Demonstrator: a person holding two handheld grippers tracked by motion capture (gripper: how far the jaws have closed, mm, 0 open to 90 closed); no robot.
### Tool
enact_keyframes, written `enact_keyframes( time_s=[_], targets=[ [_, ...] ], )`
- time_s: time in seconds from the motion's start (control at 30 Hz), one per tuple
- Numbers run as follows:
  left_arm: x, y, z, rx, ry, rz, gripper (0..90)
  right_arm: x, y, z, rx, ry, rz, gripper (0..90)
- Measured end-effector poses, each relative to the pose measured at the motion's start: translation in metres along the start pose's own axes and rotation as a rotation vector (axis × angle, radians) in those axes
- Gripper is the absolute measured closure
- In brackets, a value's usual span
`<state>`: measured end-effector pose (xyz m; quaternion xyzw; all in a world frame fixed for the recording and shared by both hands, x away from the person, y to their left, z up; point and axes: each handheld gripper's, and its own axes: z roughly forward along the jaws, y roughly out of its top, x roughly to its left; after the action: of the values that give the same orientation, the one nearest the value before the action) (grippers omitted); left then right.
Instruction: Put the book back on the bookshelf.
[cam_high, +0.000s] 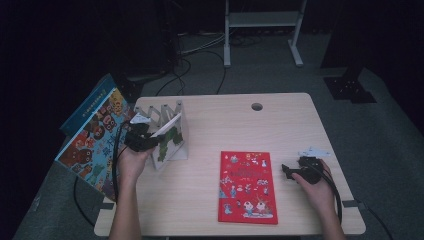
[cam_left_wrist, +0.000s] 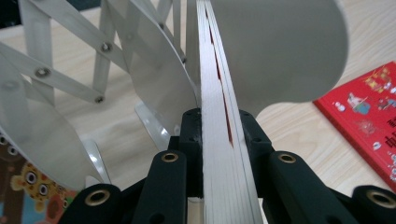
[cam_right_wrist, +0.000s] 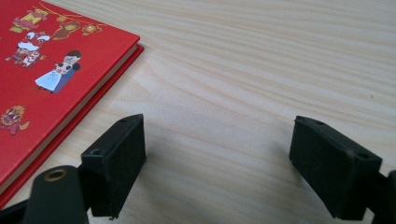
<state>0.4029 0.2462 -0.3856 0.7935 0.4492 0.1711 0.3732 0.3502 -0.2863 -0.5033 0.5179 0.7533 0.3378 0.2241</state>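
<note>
The rack (cam_high: 165, 120) stands near the bench's (cam_high: 290, 125) left edge. Left tool (cam_left_wrist: 219, 126) clamps a book (cam_left_wrist: 219, 154) between its plates. Right tool (cam_right_wrist: 217, 168), jaws apart, rests beside the red book (cam_high: 247, 186).

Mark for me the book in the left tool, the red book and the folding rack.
Held book (cam_left_wrist: 219, 154), left gripper view: page edges between the jaws.
Red book (cam_high: 247, 186), high view: middle of the cover.
Folding rack (cam_left_wrist: 70, 77), left gripper view: crossed metal slats.

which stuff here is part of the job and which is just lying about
In the job:
- left gripper, shut on a book
- folding metal book rack the book is going into
- red book flat on the table
- right gripper, open beside it

Lying about:
- picture books off the table's left edge
</note>
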Motion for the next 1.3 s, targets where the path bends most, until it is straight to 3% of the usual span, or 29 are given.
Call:
enact_keyframes(
  time_s=[0.23,0.3,0.57,0.7,0.97,1.1,1.3],
  targets=[
    [0.000,-0.003,0.004,0.028,0.001,0.002,74.7,0.000,0.000,0.000,0.000,0.000,0.000,17.8],
    [0.000,-0.007,0.007,0.060,0.004,0.006,74.7,0.000,0.000,0.000,0.000,0.000,0.000,17.8],
    [0.001,-0.012,0.010,0.061,0.002,0.010,74.1,0.000,0.000,0.000,0.000,0.000,0.000,17.7],
    [0.000,-0.014,0.010,0.084,-0.002,0.013,65.6,0.000,0.000,0.000,0.000,0.000,0.000,17.8],
    [-0.004,-0.016,-0.010,0.096,0.001,0.049,49.4,0.000,0.000,0.000,0.000,0.000,0.000,17.8],
    [-0.006,-0.024,-0.022,0.098,-0.013,0.074,48.5,0.000,0.000,0.000,0.000,0.000,0.000,17.7],
    [0.000,-0.036,-0.029,0.107,-0.038,0.043,52.2,0.000,0.000,0.000,0.000,0.000,0.000,17.8]
  ],
)
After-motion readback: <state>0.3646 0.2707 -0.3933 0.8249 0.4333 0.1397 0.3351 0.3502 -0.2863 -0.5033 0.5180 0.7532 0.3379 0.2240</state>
